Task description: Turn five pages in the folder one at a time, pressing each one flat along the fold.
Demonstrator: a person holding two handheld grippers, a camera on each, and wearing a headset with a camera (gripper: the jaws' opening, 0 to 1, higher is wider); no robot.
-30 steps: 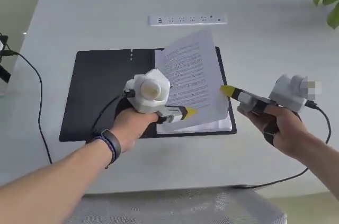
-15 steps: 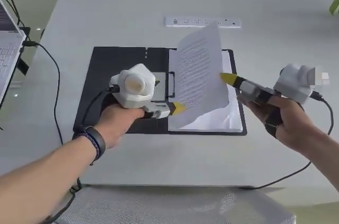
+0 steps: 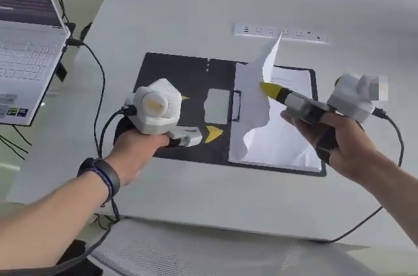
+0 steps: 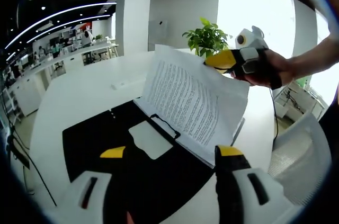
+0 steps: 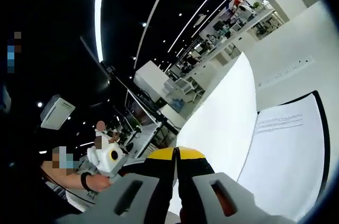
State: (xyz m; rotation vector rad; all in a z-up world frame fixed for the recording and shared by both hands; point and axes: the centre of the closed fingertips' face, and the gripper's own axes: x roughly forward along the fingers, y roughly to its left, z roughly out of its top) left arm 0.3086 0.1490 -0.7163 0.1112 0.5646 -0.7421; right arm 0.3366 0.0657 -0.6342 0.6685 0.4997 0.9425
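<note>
My right gripper [image 3: 269, 89] has its fingers pinched on the edge of one page [image 3: 253, 116]. The page stands lifted and curled above the right half of the folder [image 3: 163, 77]. The folder lies open and flat on the worktop [image 3: 196, 2]. My left gripper [image 3: 199, 117] hovers over the folder's left half, fingers spread wide and holding nothing.

One folder [image 3: 170, 87] lies on the table [image 3: 196, 2], with one page [image 3: 258, 103] raised above it. Two tongs work over the folder, the left tongs [image 4: 170, 151] and the right tongs [image 3: 268, 89]. Beyond the folder is one power strip [image 3: 281, 31], and left of it one laptop [image 3: 26, 34].
</note>
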